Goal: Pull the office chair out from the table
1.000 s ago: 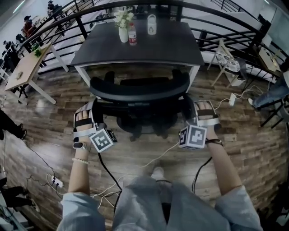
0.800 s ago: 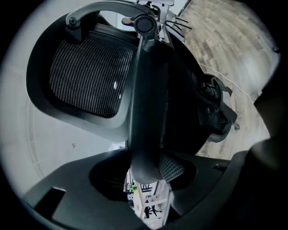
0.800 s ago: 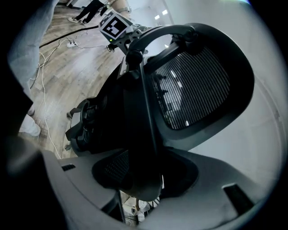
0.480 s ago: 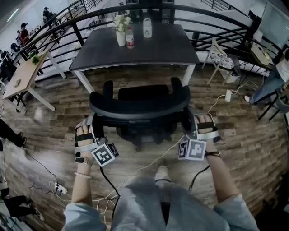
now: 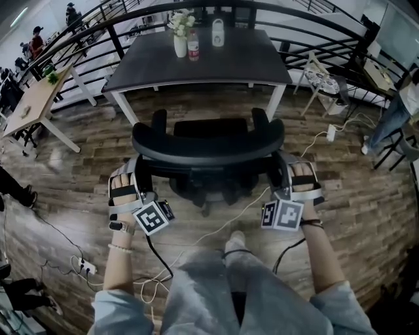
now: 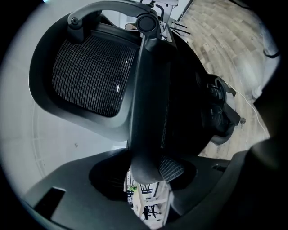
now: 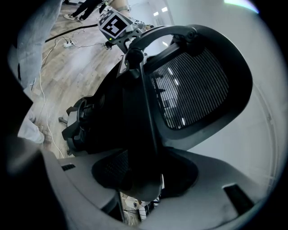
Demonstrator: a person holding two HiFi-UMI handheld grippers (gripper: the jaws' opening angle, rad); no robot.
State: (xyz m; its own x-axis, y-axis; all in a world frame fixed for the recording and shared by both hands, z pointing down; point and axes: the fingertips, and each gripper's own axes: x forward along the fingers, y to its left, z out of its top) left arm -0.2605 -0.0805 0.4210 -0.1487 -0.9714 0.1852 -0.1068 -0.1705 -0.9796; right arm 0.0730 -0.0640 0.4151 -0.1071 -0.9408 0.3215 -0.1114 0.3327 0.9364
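The left gripper [image 6: 145,173] has its jaws closed round the side rim of the office chair [image 5: 208,141]. The dark frame bar of the backrest sits between them and runs straight away from them. To the left of that bar, just past the jaws, lies the backrest's mesh panel [image 6: 90,72]. To the right, the chair's base and castors [image 6: 220,112] show over the wooden floor [image 6: 229,40].

The right gripper [image 7: 139,182] grips the opposite rim in the same way, with the frame bar held between its jaws. Here the mesh [image 7: 198,90] lies to the right of the bar, and the base [image 7: 78,123] is to the left, above the floor.

In the head view the chair's curved back spans the gap from one pair of jaws to the other. Its seat and armrests point away from them. Beyond the armrests a strip of bare floor separates the chair from the dark worktop [image 5: 229,65], so the chair stands clear of it. At the far end of the worktop stand a vase of flowers [image 5: 180,40], a bottle [image 5: 193,47] just beside the vase, and a white jug [image 5: 218,33] a little apart. Behind them curves a black railing [image 5: 314,19].
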